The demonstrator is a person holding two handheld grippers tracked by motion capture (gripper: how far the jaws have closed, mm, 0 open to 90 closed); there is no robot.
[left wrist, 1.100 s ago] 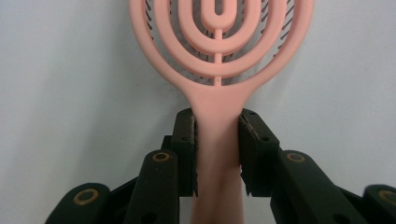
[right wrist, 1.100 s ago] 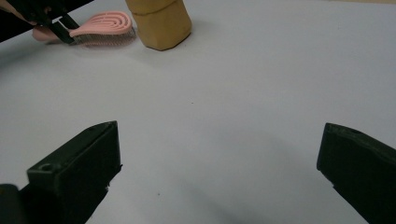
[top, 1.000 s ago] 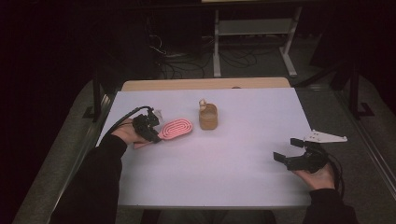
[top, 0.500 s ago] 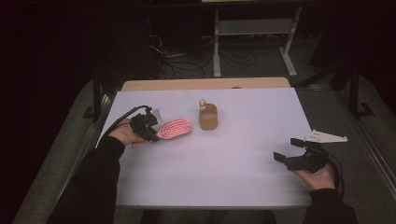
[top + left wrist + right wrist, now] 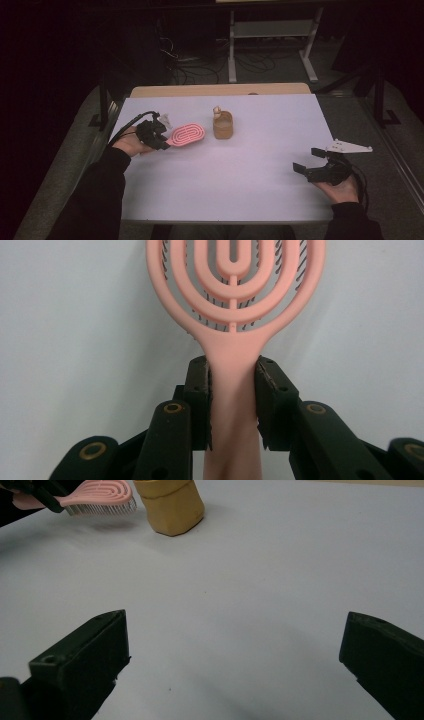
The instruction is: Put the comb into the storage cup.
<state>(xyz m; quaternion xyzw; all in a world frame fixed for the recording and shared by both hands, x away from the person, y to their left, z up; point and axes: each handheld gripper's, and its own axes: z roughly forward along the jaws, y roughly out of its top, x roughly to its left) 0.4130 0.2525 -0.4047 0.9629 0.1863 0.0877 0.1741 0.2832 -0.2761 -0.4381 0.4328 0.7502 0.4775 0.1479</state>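
Note:
My left gripper [image 5: 161, 141] is shut on the handle of a pink vented hairbrush [image 5: 186, 134], at the table's left. In the left gripper view both pads press the hairbrush [image 5: 234, 300] handle, my left gripper [image 5: 233, 385] holding it bristles down. The right gripper view shows the hairbrush [image 5: 97, 497] lifted just off the surface, its shadow below it. A tan holder [image 5: 222, 125] stands upright just right of the brush head, the same tan holder [image 5: 171, 504] seen far off. My right gripper [image 5: 307, 160] rests open at the table's right, my right gripper [image 5: 232, 652] with nothing between its jaws.
The white table top [image 5: 250, 170] spreads wide between the two hands. A wooden strip [image 5: 220, 90] runs along the far edge. Beyond it stand a metal stand [image 5: 270, 45] and cables on a dark floor.
The left hand has lifted the hairbrush slightly off the table and drawn it a little left. The right hand has stayed where it was.

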